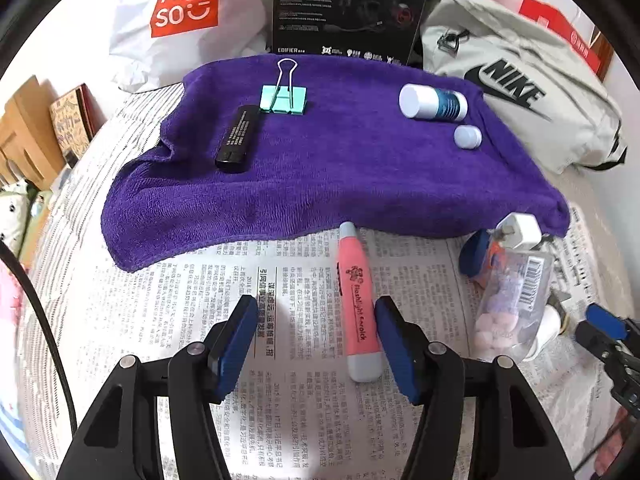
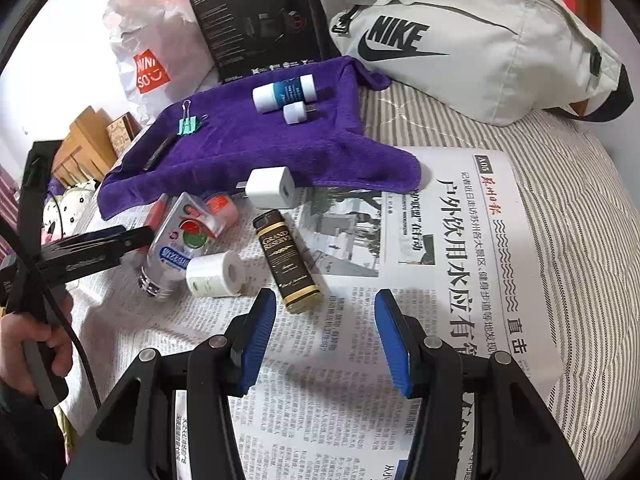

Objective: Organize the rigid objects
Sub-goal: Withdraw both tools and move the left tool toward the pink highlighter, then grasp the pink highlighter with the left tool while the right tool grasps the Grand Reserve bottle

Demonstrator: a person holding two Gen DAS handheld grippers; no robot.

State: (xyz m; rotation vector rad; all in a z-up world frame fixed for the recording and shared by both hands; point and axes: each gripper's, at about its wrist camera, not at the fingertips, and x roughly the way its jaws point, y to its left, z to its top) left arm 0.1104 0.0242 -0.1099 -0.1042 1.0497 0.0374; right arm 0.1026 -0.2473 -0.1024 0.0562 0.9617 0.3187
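Observation:
A purple towel (image 1: 320, 168) (image 2: 248, 152) holds a black stick (image 1: 238, 138), a green binder clip (image 1: 285, 96), a white-and-blue bottle (image 1: 434, 102) (image 2: 284, 92) and a small white cap piece (image 1: 467, 136) (image 2: 298, 113). On the newspaper lie a pink flashlight earpick (image 1: 358, 304), a clear candy bottle (image 1: 510, 300) (image 2: 176, 244), a white charger (image 1: 518, 232) (image 2: 270, 188), a brown Grand Reserve bottle (image 2: 288, 260) and a white tape roll (image 2: 216, 274). My left gripper (image 1: 316, 344) is open, the earpick between its fingers near the right pad. My right gripper (image 2: 324, 340) is open and empty, just short of the brown bottle.
A Nike bag (image 2: 472, 40) lies at the back right, a black Edifier box (image 1: 348, 8) and a Miniso bag (image 1: 180, 20) behind the towel. Newspaper (image 2: 440, 240) covers a striped bedsheet. Wooden boxes (image 1: 28, 132) stand at the left edge.

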